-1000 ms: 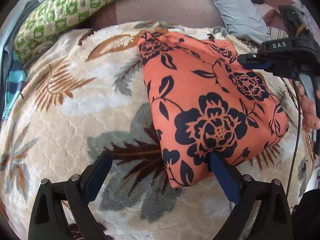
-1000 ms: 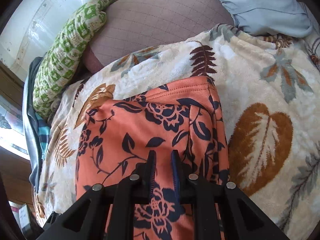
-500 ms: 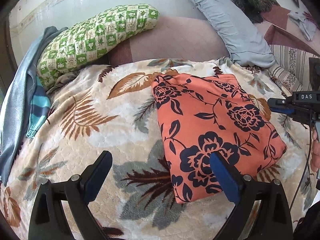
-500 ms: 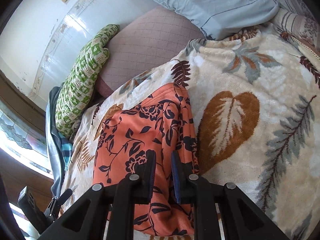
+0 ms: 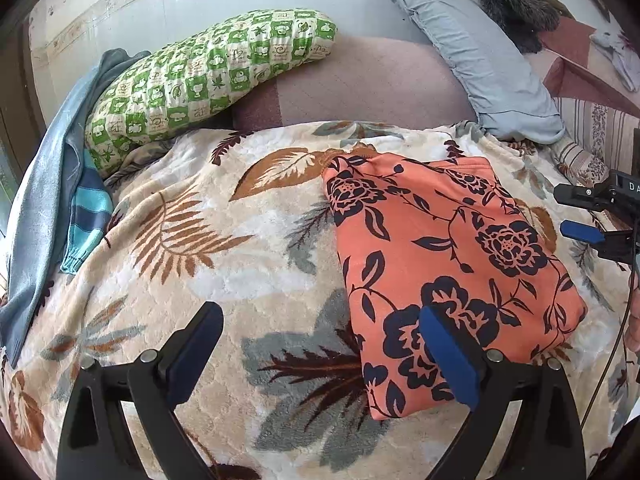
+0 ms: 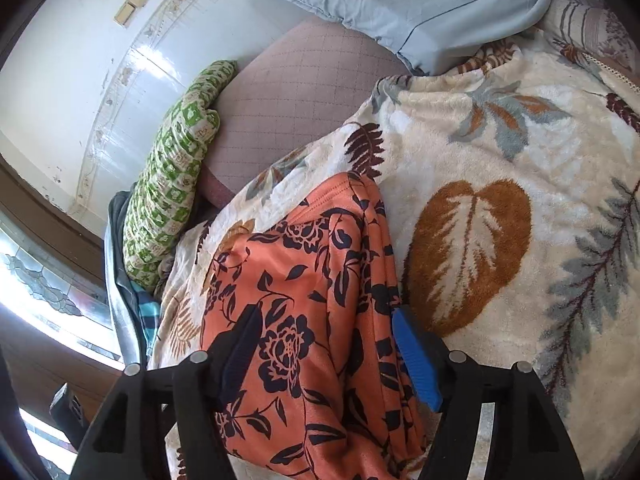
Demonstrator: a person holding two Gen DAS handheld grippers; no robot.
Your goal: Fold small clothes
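An orange garment with dark flowers lies folded on a cream leaf-patterned blanket. My left gripper is open just above the blanket at the garment's near left corner. Its blue right pad overlaps the near edge, and nothing is between the fingers. My right gripper hangs over the garment near its right folded edge. Its jaws are opening, with cloth lying below and between them and the pads off it. The right gripper also shows at the left wrist view's right edge.
A green checked pillow and a grey-blue pillow lie at the far side on a mauve sheet. A grey-blue garment with a teal striped cloth hangs at the left. A person's hand shows at the right edge.
The right jaws, nearly shut before, have spread apart over the garment, and that gripper has drawn back to the right. The left gripper rose and tilted up, still open.
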